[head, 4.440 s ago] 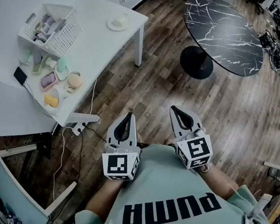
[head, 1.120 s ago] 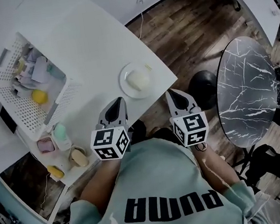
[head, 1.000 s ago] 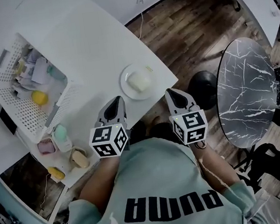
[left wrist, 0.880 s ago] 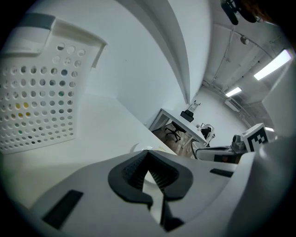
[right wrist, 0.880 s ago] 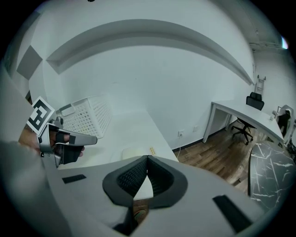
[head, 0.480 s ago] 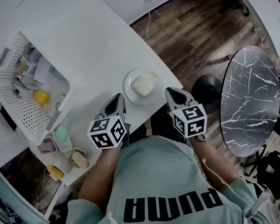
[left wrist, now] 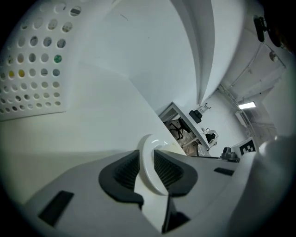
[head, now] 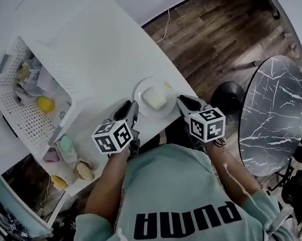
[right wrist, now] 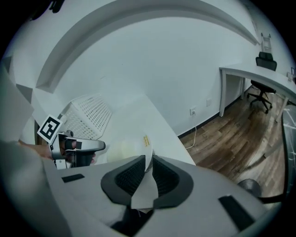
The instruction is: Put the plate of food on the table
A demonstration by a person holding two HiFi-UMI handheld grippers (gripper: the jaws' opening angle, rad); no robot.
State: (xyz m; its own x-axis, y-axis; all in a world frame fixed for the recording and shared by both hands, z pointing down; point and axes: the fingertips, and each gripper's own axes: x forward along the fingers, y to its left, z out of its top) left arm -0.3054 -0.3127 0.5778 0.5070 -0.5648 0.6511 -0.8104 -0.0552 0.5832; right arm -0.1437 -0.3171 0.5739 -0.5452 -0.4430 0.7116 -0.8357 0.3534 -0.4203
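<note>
Both plate [head: 140,90] edges in closed jaws

The plate [head: 142,86] is lying at the counter's [head: 102,41] near corner, with the food [head: 155,97] sitting on its middle. The left gripper [head: 132,105] is clamping the plate's left rim and the right gripper [head: 180,101] its right rim, one on each side. The basket [head: 15,115] is standing on the counter to the plate's left, well apart. A round table [head: 274,112] is standing on the floor [head: 211,32] to the right, clear of the counter.
</note>
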